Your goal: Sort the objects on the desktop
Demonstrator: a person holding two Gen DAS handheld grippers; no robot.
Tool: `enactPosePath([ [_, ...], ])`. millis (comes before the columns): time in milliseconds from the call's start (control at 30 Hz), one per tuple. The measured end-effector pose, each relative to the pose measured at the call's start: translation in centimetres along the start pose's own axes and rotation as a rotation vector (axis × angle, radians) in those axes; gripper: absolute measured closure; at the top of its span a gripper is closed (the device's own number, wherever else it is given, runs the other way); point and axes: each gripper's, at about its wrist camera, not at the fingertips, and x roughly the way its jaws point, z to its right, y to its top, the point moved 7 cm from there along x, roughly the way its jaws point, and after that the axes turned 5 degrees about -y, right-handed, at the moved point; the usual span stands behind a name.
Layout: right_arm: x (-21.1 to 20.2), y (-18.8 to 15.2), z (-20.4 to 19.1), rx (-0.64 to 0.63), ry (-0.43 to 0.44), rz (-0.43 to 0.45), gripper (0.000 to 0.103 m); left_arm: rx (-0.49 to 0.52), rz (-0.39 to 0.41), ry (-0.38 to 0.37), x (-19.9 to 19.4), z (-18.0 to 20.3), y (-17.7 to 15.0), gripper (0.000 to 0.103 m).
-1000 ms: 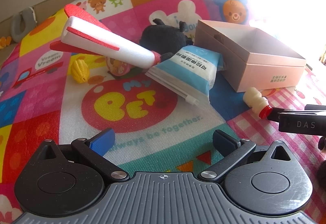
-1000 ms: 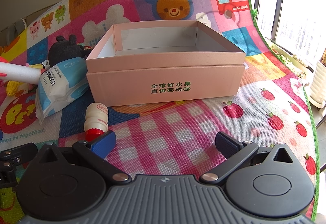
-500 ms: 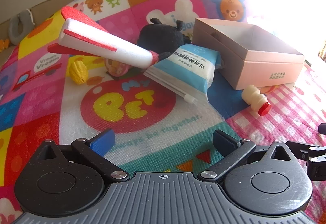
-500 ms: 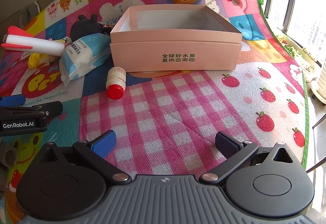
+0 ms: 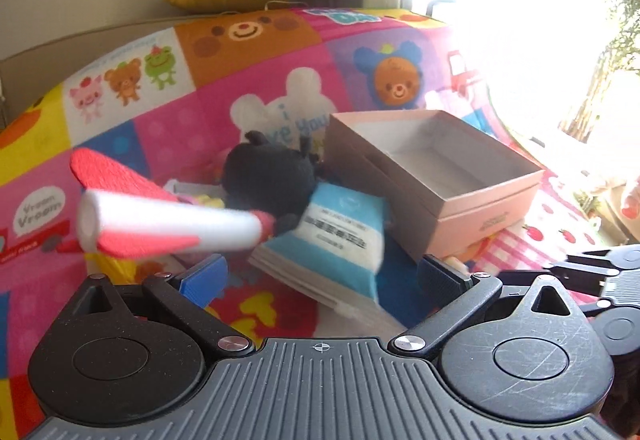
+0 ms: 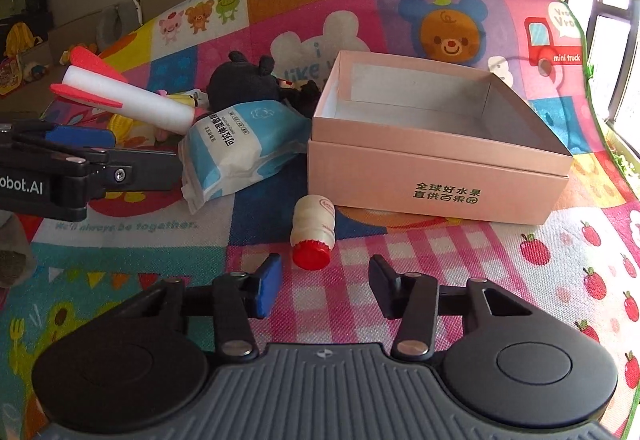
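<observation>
An open, empty pink box (image 6: 436,176) (image 5: 480,216) sits on the play mat. In front of it lies a small white bottle with a red cap (image 6: 314,226). My right gripper (image 6: 325,280) is closing just behind that cap; no pad presses on anything. Left of the box, a blue-and-white packet (image 6: 240,148) (image 5: 336,236), a black plush toy (image 6: 244,80) (image 5: 268,176) and a white foam rocket with red fins (image 6: 132,104) (image 5: 168,226) are piled together. My left gripper (image 5: 322,276) is open, above the mat short of the packet.
The colourful cartoon mat (image 6: 400,248) covers the whole surface. A yellow toy (image 6: 120,126) lies under the rocket. My left gripper (image 6: 144,150) reaches in from the left edge of the right wrist view. A bright window runs along the right side.
My right gripper's jaws have narrowed, and it has swung left so the bottle lies right ahead. My left gripper has risen and moved closer to the rocket and packet.
</observation>
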Motion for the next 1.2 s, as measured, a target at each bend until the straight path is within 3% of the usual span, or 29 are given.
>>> enactPosePath([
  [200, 0.9, 2.3, 1.1, 0.066, 0.028, 0.031, 0.06, -0.096, -0.041, 0.136, 1.5, -6.0, 0.6, 0.0],
  [400, 3.5, 6.1, 0.1, 0.083, 0.081, 0.055, 0.058, -0.141, -0.084, 0.178, 0.3, -8.4, -1.3, 0.0],
  [467, 4.3, 6.9, -0.7, 0.076, 0.102, 0.055, 0.058, -0.149, -0.093, 0.158, -0.4, -8.4, -2.0, 0.0],
  [567, 4.6, 7.4, -2.1, 0.044, 0.125, 0.05, 0.055, -0.139, -0.104, 0.057, -1.3, -7.0, -2.7, 0.0],
  [633, 4.0, 6.9, -2.3, 0.008, 0.107, 0.056, 0.039, -0.113, -0.103, -0.021, -1.7, -5.2, -3.1, 0.0],
  [733, 2.5, 5.0, -1.5, -0.02, 0.1, 0.051, 0.036, -0.075, -0.084, -0.079, -1.6, -3.0, -2.9, 0.0],
  [833, 1.3, 2.3, -0.2, -0.003, 0.108, 0.001, 0.036, -0.09, -0.059, -0.089, -0.5, -1.8, -2.0, 0.0],
  [900, 0.8, 1.0, 0.4, 0.011, 0.11, -0.017, 0.039, -0.117, -0.048, -0.081, 0.1, -1.4, -1.5, 0.0],
  [1100, 0.7, -0.4, 1.0, 0.027, 0.095, -0.01, 0.063, -0.223, -0.028, -0.117, -0.1, -1.0, -1.5, 0.0],
  [1200, 0.8, -0.1, 1.1, 0.033, 0.094, 0.004, 0.072, -0.23, 0.01, -0.07, -0.7, -1.2, -2.1, 0.0],
])
